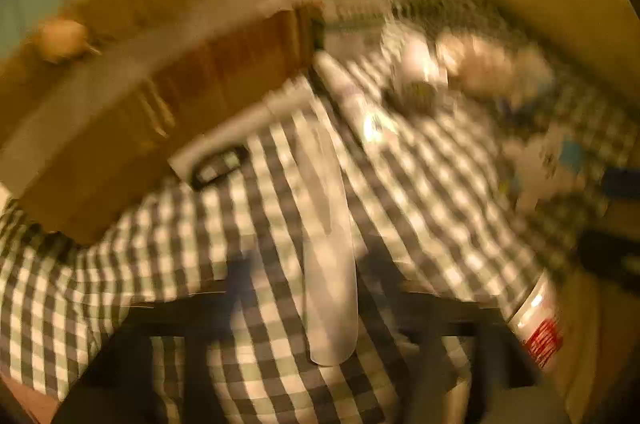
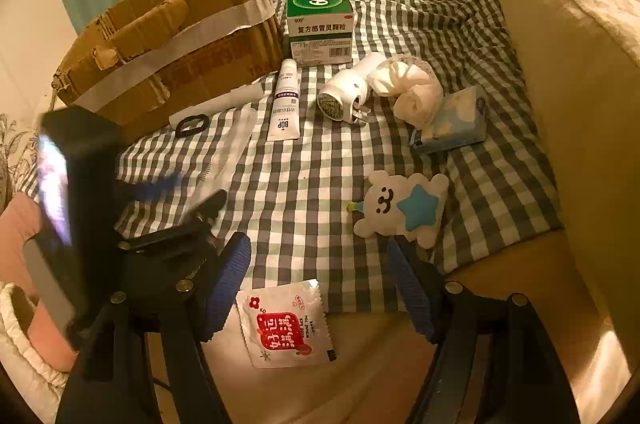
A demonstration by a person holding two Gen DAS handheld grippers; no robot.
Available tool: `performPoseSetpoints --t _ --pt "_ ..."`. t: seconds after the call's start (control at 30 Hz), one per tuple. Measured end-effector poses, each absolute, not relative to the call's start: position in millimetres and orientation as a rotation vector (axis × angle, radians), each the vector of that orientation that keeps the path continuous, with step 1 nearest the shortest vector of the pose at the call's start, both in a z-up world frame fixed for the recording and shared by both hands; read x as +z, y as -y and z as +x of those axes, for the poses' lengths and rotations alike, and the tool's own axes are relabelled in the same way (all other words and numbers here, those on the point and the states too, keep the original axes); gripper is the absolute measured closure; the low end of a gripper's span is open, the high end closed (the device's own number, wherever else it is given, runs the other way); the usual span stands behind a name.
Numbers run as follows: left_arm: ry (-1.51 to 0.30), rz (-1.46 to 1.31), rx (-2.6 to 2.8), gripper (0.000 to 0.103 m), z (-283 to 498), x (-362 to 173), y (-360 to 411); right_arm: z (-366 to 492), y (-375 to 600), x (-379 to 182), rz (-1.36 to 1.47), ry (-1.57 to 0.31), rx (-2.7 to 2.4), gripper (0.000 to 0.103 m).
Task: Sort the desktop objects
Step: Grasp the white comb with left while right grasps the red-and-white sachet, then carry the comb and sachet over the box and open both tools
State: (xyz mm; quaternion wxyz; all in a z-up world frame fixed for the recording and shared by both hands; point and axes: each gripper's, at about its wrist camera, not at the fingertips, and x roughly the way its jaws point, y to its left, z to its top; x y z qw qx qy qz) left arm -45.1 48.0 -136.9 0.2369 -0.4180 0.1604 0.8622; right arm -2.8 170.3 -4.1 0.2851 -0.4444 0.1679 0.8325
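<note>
Right gripper [image 2: 320, 288] spread wide, nothing between the blue pads [image 2: 230, 280], hovering low over the near edge of the checked cloth [image 2: 304, 184] on the bed. White sachet with red label [image 2: 286, 324] lies flat directly below it, half off the cloth. Plush bear with blue star [image 2: 404, 208] sits just beyond the right finger. Further back: white BOP tube [image 2: 286, 100], white plug-in device [image 2: 344, 96] on its side, bagged white wad [image 2: 412, 88] touching it, blue tissue pack [image 2: 456, 122] beside that. Green-white medicine box [image 2: 320, 24] stands at the far edge, next to the taped cardboard box [image 2: 172, 48]. Black ring [image 2: 192, 126] near the cardboard box's front. Left gripper [image 1: 332, 328] view is heavily motion-blurred; fingers dark at the bottom, look apart, but can't tell for sure. A pale translucent long object [image 1: 328, 264] runs up between them over the cloth; can't tell if it's pinched.
</note>
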Motion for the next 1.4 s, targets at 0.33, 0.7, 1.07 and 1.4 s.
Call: performPoseSetpoints --t 0.33,0.7,1.07,1.4 --pt "-0.319 -1.163 2.345 0.077 -39 -125 -19 -10 -156 -13 -1.291 -0.419 2.245 0.033" --pt "-0.233 -1.151 2.378 0.077 -43 -113 -7 -32 -145 -62 -1.590 -0.366 2.117 0.032" --pt "-0.195 -1.143 2.377 0.077 -40 -107 -1 -32 -146 -72 -1.630 -0.385 2.091 0.063" --pt "-0.169 -1.096 2.395 0.077 -32 -88 5 -7 -135 -38 -1.513 -0.432 2.210 0.069"
